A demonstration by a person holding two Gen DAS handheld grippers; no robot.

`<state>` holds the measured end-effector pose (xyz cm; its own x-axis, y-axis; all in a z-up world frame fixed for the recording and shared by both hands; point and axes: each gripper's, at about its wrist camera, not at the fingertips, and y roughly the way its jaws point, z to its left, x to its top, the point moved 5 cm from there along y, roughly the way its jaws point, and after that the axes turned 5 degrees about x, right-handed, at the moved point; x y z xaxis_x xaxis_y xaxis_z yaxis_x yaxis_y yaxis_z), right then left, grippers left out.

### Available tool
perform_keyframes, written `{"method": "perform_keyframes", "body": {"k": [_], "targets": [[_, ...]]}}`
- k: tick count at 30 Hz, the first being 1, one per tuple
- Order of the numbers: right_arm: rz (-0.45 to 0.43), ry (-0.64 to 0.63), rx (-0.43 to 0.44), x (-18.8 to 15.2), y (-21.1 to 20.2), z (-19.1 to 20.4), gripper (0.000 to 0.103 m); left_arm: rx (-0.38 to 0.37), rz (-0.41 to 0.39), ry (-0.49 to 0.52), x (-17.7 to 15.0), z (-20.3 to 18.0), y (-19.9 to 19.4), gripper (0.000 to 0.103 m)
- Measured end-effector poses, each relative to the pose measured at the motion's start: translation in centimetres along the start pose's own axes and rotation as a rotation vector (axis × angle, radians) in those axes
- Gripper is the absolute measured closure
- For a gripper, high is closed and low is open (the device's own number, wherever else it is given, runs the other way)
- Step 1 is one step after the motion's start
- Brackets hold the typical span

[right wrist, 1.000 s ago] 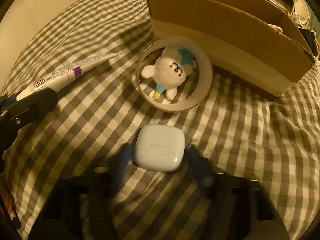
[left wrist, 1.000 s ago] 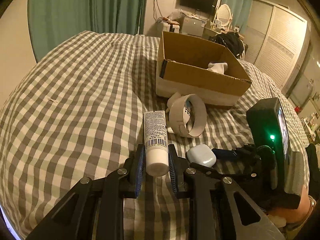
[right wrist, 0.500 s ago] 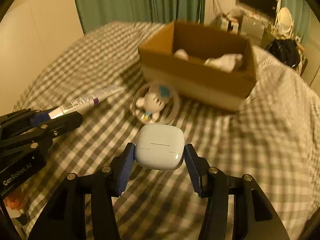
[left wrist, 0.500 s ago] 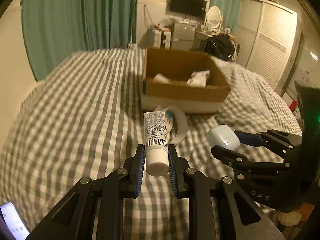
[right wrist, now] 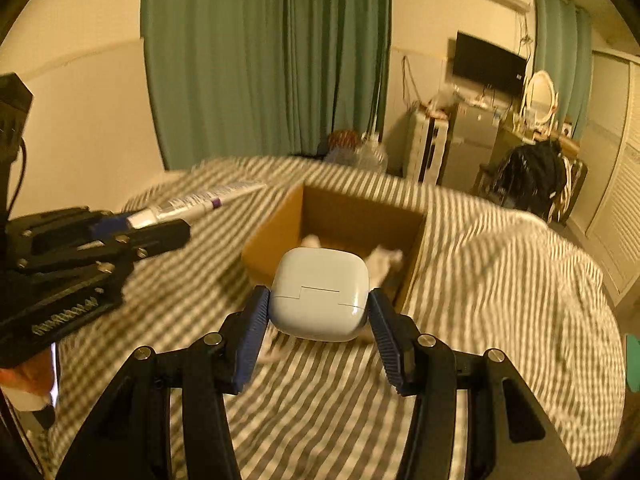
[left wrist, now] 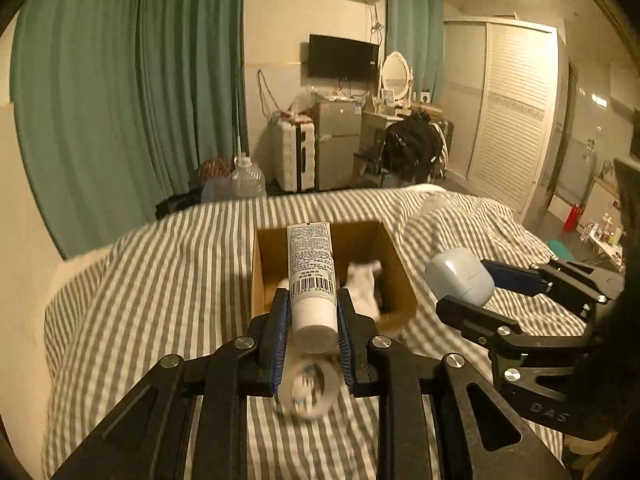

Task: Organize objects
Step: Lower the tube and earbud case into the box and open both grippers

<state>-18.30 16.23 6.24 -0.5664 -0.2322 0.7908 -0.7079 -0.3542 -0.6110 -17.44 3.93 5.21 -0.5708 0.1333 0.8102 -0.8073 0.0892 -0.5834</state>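
Height is what has changed: a second ago both tools were down at the bed, and now I have both loads lifted clear of the checked cover. My left gripper is closed tight on the cap end of the white tube, which sticks straight out ahead over the open cardboard box. My right gripper is partly closed around the white earbud case, pads pressing its two sides, with the box just ahead and below.

That tells me, as I judge it, that picking up is finished and both items are on the way to the box, where some white things already lie. The tape ring with the small plush toy is left on the bed under my left gripper, not yet dealt with.

For room: the box's near rim is the edge to clear, and the tube's long nose could catch it if I dip early. The two grippers ride side by side, near each other, so I would drop one load at a time. Open bed lies to the left.
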Motion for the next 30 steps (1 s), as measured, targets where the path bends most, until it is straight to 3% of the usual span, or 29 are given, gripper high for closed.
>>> {"method": "perform_keyframes", "body": {"k": [8, 14, 23, 30], "targets": [[-0.069, 0.021, -0.005, 7.0, 1.4, -3.1, 0.053, -0.003, -0.008, 0.018, 5.3, -0.1, 5.2, 0.080], [-0.065, 0.058, 0.006, 10.1, 5.6, -5.6, 0.053, -0.021, 0.025, 0.022, 6.9, 0.0, 10.9, 0.080], [0.050, 0.152, 0.028, 7.9, 16.2, -9.8, 0.053, -0.057, 0.183, 0.030, 1.8, -0.5, 21.7, 0.080], [0.151, 0.155, 0.033, 4.1, 21.5, -11.1, 0.053, -0.074, 0.264, 0.045, -2.1, -0.4, 24.9, 0.080]]}}
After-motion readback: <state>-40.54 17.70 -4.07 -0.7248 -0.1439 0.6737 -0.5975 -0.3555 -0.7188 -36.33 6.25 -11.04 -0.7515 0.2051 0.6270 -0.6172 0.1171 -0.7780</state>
